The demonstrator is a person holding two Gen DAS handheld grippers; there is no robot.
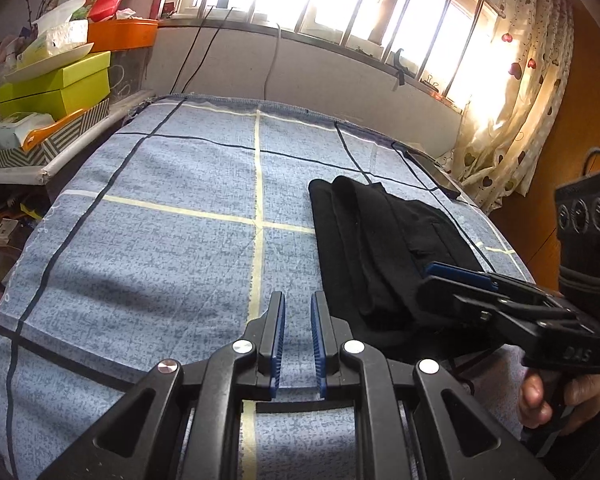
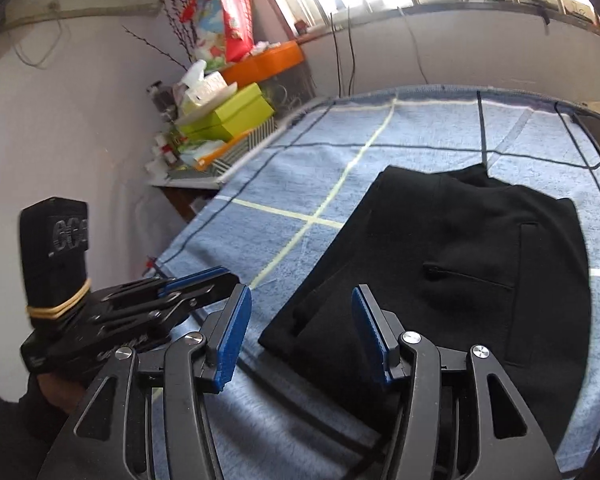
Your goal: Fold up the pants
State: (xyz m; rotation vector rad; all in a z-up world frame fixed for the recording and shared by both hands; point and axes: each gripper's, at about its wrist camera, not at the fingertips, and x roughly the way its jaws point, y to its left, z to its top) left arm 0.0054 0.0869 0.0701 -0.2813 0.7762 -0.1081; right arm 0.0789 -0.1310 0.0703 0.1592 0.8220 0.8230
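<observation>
**Folded black pants on a checked surface, both hand-held grippers free of the cloth**

Left wrist view. The left hand-held gripper hangs above bare blue cloth with its 2 blue pads close together, a narrow gap between them and nothing in it. The pants lie to its right as a black stack of several layers, on the right half of the surface. The right hand-held gripper reaches in from the right edge, its tip over the near right corner of the stack; from this angle its jaws cannot be judged. A hand grips its handle.

Right wrist view. The right hand-held gripper stands with its jaws wide apart, and the near edge of the pants shows between them, with no pad pressing the cloth. A pocket seam faces up. The left hand-held gripper sits just to the left, beside the stack and off it.

Step in hand, as a judgement. The stack looks nearly finished, so the remaining work is likely 1 last fold or a tidy. For a clean result, both grippers should take the same edge at matching corners, pinch all layers together, lift only slightly, and carry the edge over level so the layers do not slide apart.
</observation>
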